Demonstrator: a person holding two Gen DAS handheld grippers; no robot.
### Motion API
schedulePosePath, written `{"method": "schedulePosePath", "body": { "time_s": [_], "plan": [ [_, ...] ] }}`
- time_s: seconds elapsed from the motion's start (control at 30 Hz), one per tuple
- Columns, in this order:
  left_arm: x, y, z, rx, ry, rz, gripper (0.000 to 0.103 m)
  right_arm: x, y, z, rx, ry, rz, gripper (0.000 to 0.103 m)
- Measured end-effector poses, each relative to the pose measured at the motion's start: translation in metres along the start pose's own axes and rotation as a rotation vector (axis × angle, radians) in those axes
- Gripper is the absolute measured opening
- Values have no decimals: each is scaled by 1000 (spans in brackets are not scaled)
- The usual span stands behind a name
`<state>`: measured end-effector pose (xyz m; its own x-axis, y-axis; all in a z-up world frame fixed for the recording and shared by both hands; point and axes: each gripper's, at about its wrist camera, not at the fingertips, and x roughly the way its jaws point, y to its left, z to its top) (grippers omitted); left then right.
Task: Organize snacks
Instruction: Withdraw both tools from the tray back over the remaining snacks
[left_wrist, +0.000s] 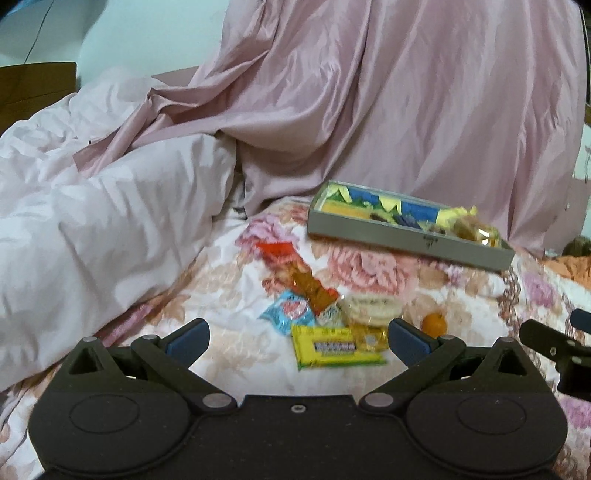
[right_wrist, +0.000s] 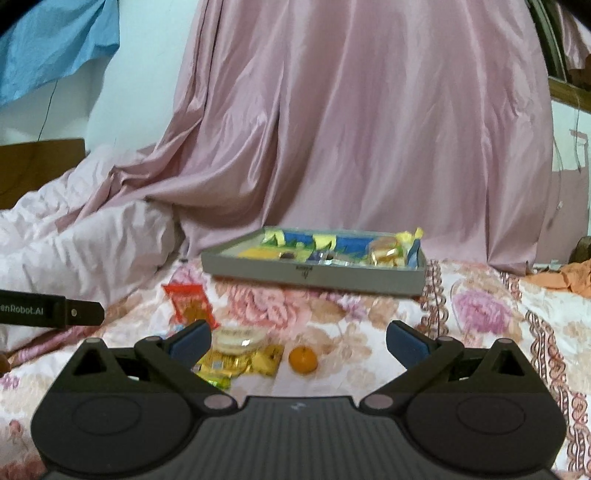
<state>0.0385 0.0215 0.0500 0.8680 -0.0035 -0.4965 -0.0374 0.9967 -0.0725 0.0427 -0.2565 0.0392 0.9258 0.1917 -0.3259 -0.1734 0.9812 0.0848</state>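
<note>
- Both claws wide open, nothing held. Left gripper (left_wrist: 298, 336) hangs over the near end of the snack pile; right gripper (right_wrist: 298, 338) hangs just above the orange (right_wrist: 303, 360).
- Where the stuff is: loose snacks lie on the flowered bedspread (left_wrist: 229, 295), centre of the left view. The grey tray (left_wrist: 410, 236) sits at 1 o'clock from the pile, already part filled.
- Risk 1: the pile overlaps. The yellow packet (left_wrist: 338, 349) touches the gold wrapper (left_wrist: 369, 338), and the round cracker pack (left_wrist: 371, 308) sits right behind. If I close on the yellow one I may drag a neighbour along.
- Risk 2: soft bedding. If I press down, the quilt sinks, the flat wrappers tilt away and my fingers pinch cloth instead.
- Risk 3: the orange is round and lies free at 3 o'clock of the pile. An off-centre squeeze would likely roll it along the cover.
- Risk 4: the claws are close together. The right one shows at 3 o'clock in the left view, so reaching for the same pile could knock them together.
- Risk 5: the tray rests on the quilt near the pink curtain (right_wrist: 369, 129). A hard drop could tip it.
- Frames are blurred; the small blue packet (left_wrist: 286, 312) and the long red packet (left_wrist: 295, 273) may overlap, I can't tell for sure.
</note>
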Motion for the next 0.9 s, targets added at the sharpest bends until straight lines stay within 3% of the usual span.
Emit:
{"method": "schedulePosePath", "body": {
  "time_s": [0.43,0.9],
  "plan": [
    [10,-2,-19,66,63,-19,102,6,2,-17,23,127,3,103],
    [25,-2,-27,93,86,-27,102,23,3,-31,15,195,22,103]
  ]
}}
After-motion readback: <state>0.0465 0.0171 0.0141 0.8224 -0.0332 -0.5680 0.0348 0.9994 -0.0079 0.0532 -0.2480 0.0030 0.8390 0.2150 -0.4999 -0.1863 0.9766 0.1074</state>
